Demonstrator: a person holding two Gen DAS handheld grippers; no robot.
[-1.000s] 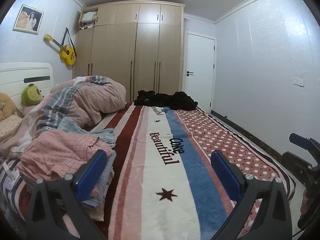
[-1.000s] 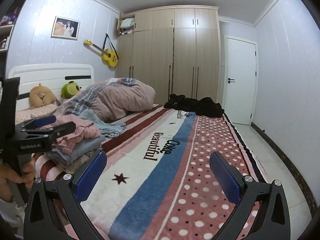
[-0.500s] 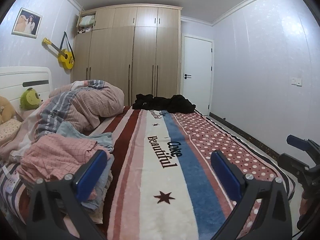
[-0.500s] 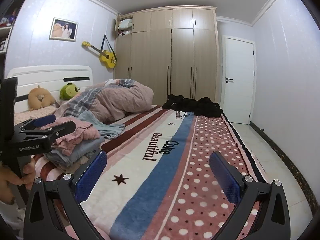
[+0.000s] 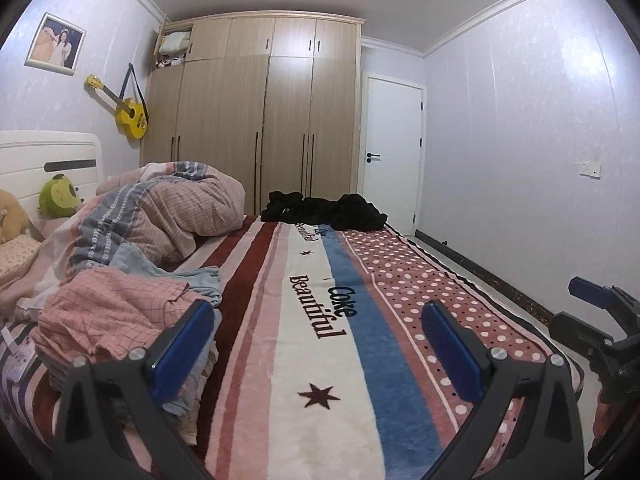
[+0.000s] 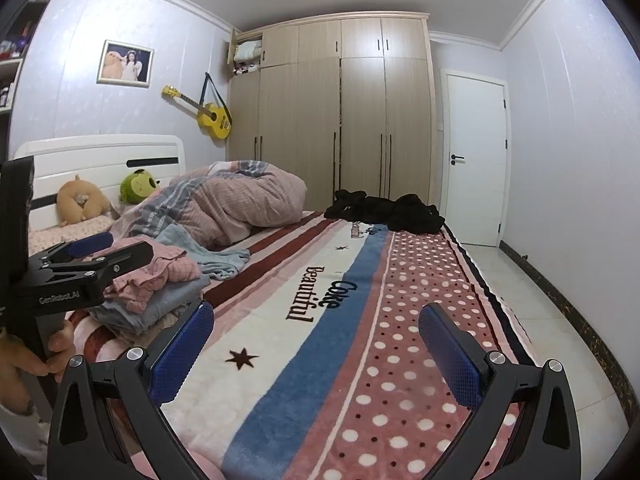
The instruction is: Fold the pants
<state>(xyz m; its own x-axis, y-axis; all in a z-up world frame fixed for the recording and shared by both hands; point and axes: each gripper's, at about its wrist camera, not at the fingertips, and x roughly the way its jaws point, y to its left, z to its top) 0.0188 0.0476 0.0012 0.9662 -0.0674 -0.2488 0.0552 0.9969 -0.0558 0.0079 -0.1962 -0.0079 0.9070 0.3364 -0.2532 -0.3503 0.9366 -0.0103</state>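
Left claw [image 5: 318,340] held wide open, nothing gripped. Right claw [image 6: 316,340] same, empty. Black pants [image 5: 324,211] seen bunched at far end of bed [image 5: 280,360], well apart from both claws. Wrong cloth could be grabbed: clothes pile [image 5: 116,316] sits just beside left claw. Bunched pants could be pinched crooked, so fold could be spoiled.

Left gripper [image 5: 318,350] held level, jaws spread wide, nothing btwn blue pads. Right gripper [image 6: 316,350] same: wide apart, empty. A hand [image 6: 30,364] grips the left gripper's handle, seen at right-cam edge.
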